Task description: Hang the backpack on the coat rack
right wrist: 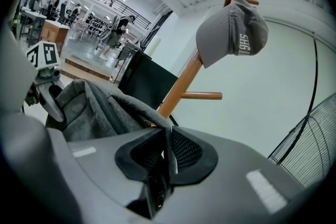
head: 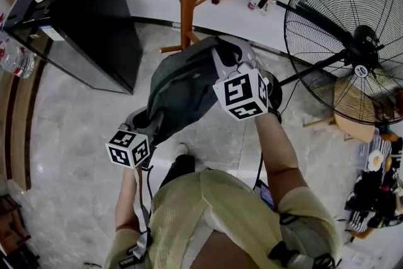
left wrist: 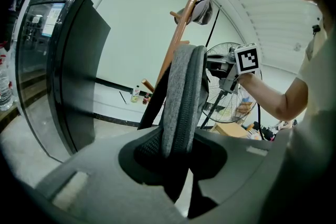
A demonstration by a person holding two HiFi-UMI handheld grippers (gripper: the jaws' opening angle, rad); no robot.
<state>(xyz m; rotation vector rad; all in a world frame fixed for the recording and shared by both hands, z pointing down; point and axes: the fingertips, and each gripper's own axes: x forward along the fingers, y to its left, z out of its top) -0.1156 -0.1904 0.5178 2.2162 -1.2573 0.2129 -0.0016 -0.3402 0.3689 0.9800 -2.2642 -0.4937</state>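
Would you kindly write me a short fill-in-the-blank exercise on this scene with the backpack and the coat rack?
1. The left gripper is shut on a gray ____ of the backpack.
2. A gray ____ hangs at the top of the wooden coat rack.
3. In the head view, a large ____ stands right of the coat rack.
Missing words: strap; cap; fan.

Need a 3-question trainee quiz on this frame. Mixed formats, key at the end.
1. True or false: the backpack already hangs on the coat rack.
2. What hangs near the rack's top? A) grey cap B) umbrella C) scarf
3. Fill in: the left gripper is clamped on the backpack's padded ____.
Key: 1 false, both grippers hold it in front of the rack; 2 A; 3 strap.
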